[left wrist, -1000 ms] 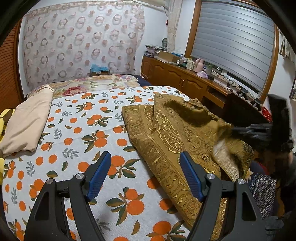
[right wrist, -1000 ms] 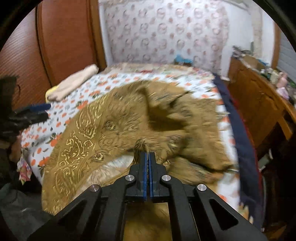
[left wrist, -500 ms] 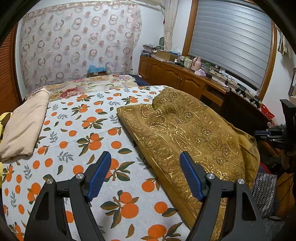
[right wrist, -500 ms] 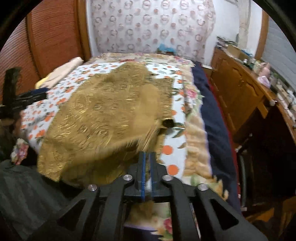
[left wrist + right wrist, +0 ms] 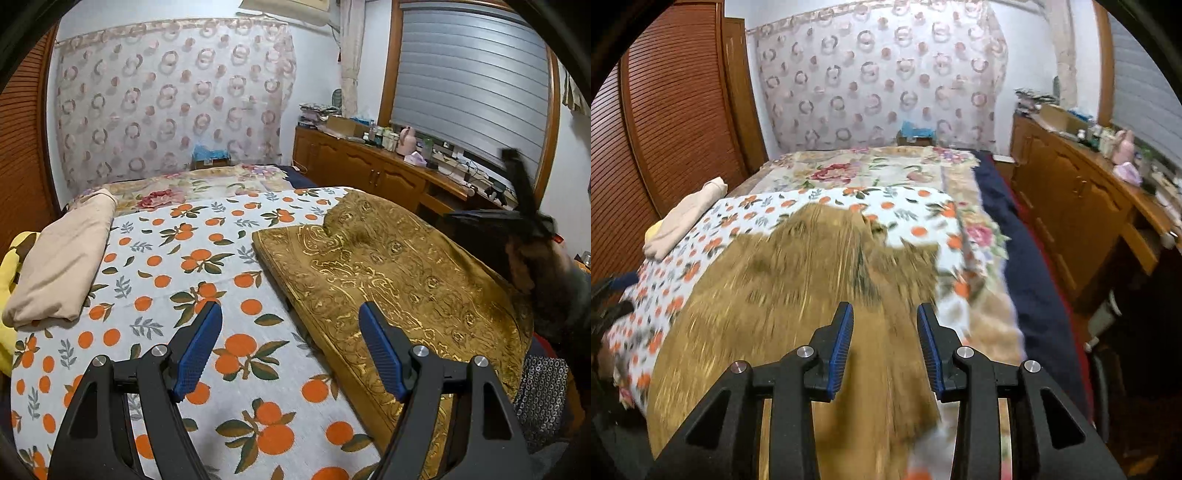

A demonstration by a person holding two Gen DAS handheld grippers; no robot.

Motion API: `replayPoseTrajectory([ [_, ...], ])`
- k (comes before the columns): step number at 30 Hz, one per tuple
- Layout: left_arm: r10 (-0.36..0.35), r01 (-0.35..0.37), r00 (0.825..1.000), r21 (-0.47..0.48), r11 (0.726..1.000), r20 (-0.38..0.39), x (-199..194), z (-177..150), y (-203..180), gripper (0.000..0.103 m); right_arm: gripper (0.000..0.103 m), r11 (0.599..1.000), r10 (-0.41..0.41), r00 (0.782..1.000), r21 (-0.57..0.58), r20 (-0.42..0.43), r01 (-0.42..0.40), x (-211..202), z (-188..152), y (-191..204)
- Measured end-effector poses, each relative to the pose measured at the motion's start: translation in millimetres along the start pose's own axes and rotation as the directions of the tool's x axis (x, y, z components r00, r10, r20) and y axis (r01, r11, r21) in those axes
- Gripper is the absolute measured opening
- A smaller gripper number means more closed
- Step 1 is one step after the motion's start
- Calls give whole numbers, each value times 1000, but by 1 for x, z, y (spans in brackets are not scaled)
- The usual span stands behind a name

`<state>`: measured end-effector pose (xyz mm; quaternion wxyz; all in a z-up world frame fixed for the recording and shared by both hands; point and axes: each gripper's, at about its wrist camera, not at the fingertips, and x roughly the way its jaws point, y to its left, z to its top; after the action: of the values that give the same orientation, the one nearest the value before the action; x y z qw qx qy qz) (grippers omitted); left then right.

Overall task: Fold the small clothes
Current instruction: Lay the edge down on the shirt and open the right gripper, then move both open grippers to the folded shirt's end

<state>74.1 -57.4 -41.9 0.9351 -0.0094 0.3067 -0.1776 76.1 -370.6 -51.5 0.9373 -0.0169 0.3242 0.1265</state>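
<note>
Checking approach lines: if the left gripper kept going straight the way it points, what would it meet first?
Probably the orange-print bedsheet, just beside the gold cloth's edge; nothing lies between the open left gripper and it.

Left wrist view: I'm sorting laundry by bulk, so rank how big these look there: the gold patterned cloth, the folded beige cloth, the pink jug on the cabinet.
1. gold patterned cloth
2. folded beige cloth
3. pink jug, though it stands farthest away

I'm working in a home bedroom: a bed [image 5: 236,369] in an orange-print sheet lies under my tongs, a wooden dresser [image 5: 369,173] right, a curtain [image 5: 173,99] beyond.
</note>
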Motion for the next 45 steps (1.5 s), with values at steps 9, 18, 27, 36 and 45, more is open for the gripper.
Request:
replayPoseTrajectory([
  [9,4,-4,1000,-10,1000,-22,5,-5,4,77,44,993,104,986,66,-131,-96,86,31,-14],
  [18,0,0,999,-3,1000,-36,7,-9,2,77,2,992,122,992,-15,18,-121,39,38,4],
  [27,-16,16,999,5,1000,-52,9,-10,-3,77,58,980,-188,982,-71,10,188,1,38,1],
  [36,-15,15,998,6,1000,-65,14,-11,-4,77,58,995,-91,996,-34,12,91,23,45,-15],
  [45,-26,29,995,25,999,-98,19,-19,-11,77,58,997,-77,996,25,-50,79,50,49,-33],
])
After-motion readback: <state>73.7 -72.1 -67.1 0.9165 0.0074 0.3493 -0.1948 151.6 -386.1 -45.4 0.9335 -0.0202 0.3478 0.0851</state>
